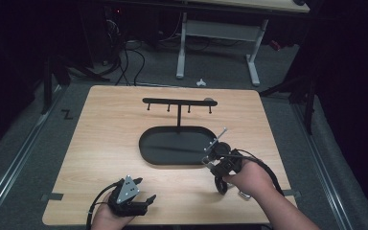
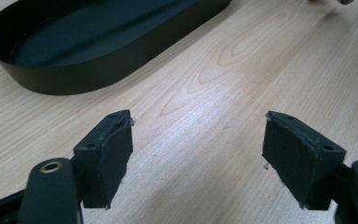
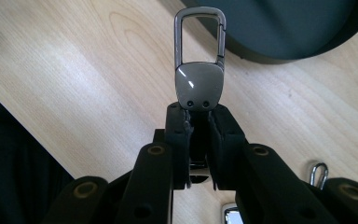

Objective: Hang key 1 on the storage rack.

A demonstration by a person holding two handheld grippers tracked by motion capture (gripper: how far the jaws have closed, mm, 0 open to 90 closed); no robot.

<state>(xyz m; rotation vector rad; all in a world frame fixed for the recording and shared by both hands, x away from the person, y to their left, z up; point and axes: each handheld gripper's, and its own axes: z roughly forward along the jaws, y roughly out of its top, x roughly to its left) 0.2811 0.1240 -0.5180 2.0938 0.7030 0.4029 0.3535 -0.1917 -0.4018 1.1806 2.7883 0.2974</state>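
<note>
Near the tray's (image 1: 146, 152) right end, right gripper (image 3: 198, 112) pinches a metal carabiner keychain (image 3: 199, 70), clip loop sticking out beyond the jaws, above the table (image 1: 105, 124). Left gripper (image 2: 198, 154) at near-left, jaws wide, nothing between.

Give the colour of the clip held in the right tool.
Shiny dark grey metal clip; best in the right gripper view.

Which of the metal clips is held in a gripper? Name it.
The carabiner keychain clamped in the right gripper, raised off the table; the other clips lie on the wood below.
</note>
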